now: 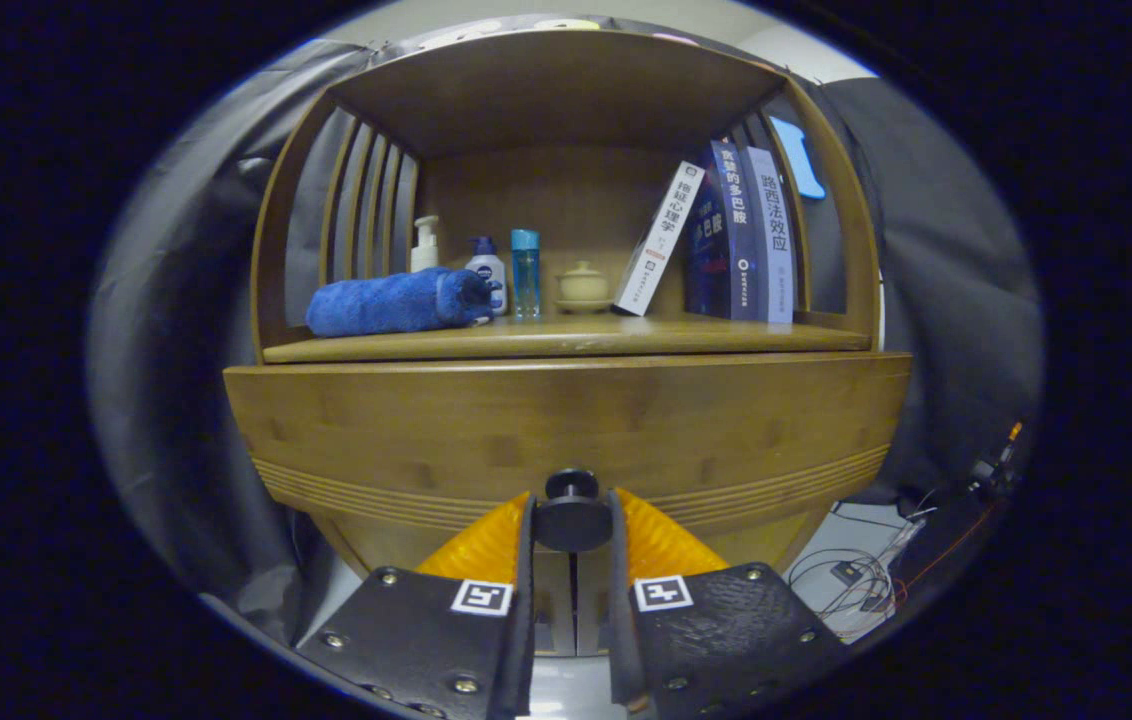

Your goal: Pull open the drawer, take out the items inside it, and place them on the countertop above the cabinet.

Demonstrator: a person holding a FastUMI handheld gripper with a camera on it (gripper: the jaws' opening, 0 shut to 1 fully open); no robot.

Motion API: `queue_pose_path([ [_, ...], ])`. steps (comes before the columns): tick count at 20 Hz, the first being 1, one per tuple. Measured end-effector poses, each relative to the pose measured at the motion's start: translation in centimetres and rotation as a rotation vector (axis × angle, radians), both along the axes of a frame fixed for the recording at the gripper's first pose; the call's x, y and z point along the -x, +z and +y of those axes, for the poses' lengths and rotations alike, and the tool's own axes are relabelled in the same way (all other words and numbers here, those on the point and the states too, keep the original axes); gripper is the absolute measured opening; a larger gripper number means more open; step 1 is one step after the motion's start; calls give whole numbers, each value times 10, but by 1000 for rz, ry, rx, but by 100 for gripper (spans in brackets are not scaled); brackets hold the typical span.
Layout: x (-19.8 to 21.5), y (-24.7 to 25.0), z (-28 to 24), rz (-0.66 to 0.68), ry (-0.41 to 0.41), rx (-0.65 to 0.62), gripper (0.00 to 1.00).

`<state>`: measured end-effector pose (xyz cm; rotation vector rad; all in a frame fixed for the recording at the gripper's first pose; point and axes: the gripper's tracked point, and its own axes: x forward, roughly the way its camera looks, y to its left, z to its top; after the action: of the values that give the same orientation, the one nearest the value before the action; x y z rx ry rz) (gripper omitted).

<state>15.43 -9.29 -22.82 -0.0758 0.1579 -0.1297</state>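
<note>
The wooden drawer front spans the cabinet just ahead of me, under the countertop. A round black knob sticks out of its lower middle. My gripper is shut on that knob, with one orange-backed finger pressing each side of it. The drawer's inside is hidden, so its contents cannot be seen.
On the countertop lie a rolled blue towel, a white pump bottle, a small white bottle, a blue tube, a lidded cup and three books. Cables trail on the floor beside the cabinet.
</note>
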Motion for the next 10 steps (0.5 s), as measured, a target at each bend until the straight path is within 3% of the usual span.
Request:
queue_pose_path([
  [8,52,-1,2,23,19,-21,30],
  [10,66,0,1,16,17,49,30],
])
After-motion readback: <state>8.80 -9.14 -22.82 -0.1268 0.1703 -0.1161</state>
